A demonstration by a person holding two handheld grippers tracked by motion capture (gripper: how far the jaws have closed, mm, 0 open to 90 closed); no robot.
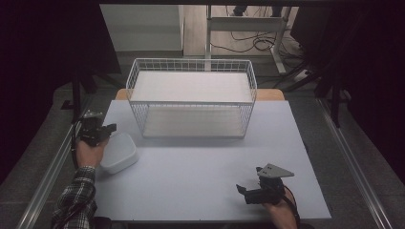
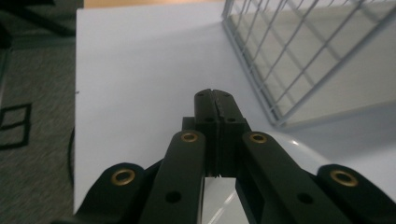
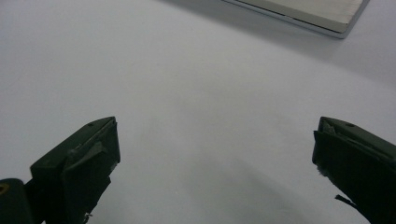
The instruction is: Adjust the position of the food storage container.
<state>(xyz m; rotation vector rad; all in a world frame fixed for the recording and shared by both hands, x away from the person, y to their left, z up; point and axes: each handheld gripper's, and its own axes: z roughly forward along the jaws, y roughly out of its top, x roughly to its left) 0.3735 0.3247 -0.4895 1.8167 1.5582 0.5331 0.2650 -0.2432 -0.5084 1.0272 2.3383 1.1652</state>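
Observation:
A white wire basket (image 1: 191, 102) with a flat white shelf on top stands at the back middle of the pale table (image 1: 200, 176). A white rounded container (image 1: 119, 152) lies at the table's left. My left gripper (image 1: 112, 128) hovers over the container's far edge with its jaws pressed together and nothing between them; in the left gripper view the container (image 2: 292, 145) shows just under the left gripper (image 2: 215, 99), with the basket (image 2: 280, 70) to its right. My right gripper (image 1: 240, 190) is low over the front right of the table, and in the right gripper view the right gripper (image 3: 215, 140) is wide open over bare tabletop.
The basket's base corner (image 3: 322, 14) lies well ahead of the right gripper. Metal rails (image 1: 47, 176) run along both sides of the table. A desk frame and cables (image 1: 258, 43) stand on the floor behind it.

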